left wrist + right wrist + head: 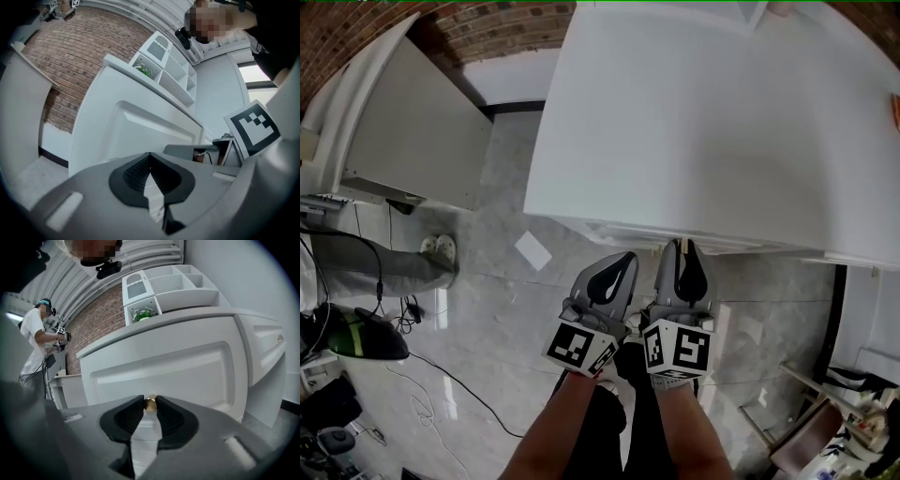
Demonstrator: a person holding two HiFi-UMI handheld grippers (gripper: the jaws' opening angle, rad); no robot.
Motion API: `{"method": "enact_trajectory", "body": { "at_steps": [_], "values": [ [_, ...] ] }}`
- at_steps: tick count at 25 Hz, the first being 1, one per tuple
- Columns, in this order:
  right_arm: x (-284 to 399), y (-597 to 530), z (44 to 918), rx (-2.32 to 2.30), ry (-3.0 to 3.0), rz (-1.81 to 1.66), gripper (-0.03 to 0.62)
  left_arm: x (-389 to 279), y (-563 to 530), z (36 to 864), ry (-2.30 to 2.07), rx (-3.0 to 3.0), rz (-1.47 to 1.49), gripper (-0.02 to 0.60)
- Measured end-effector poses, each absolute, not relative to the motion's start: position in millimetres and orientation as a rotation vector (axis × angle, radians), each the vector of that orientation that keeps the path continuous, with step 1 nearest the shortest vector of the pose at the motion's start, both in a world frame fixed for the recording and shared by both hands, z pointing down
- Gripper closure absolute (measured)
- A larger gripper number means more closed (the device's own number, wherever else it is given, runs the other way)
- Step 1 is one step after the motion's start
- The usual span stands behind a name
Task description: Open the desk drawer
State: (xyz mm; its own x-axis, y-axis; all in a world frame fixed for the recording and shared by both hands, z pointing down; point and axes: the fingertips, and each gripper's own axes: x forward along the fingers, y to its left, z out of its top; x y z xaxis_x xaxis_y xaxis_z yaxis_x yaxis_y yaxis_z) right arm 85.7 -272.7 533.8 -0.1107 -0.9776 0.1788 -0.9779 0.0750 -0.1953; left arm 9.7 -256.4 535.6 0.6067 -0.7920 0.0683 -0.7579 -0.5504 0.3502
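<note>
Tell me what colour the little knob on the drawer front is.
The knob is brass-gold, clearest in the right gripper view.

Bright, even indoor light nearly washes out the white tabletop (703, 122); the glossy floor (487, 309) shows soft reflections. Edges bow and darken; left gripper (150, 154) and right gripper (150, 405) blur up close

Grey hand-held grippers (628, 258) (682, 246), black pads (123, 420), marker cubes (581, 347).

Brick wall (506, 23), grey tiled floor (487, 309), white cabinet (412, 131).
</note>
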Motion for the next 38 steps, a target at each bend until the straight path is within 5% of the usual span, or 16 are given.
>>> {"method": "enact_trajectory", "body": {
  "at_steps": [38],
  "values": [
    [78,-216,530,1.949,-2.380,0.402,0.522,18,-226,520,-1.190,2.539,-0.161,0.578]
  ]
}}
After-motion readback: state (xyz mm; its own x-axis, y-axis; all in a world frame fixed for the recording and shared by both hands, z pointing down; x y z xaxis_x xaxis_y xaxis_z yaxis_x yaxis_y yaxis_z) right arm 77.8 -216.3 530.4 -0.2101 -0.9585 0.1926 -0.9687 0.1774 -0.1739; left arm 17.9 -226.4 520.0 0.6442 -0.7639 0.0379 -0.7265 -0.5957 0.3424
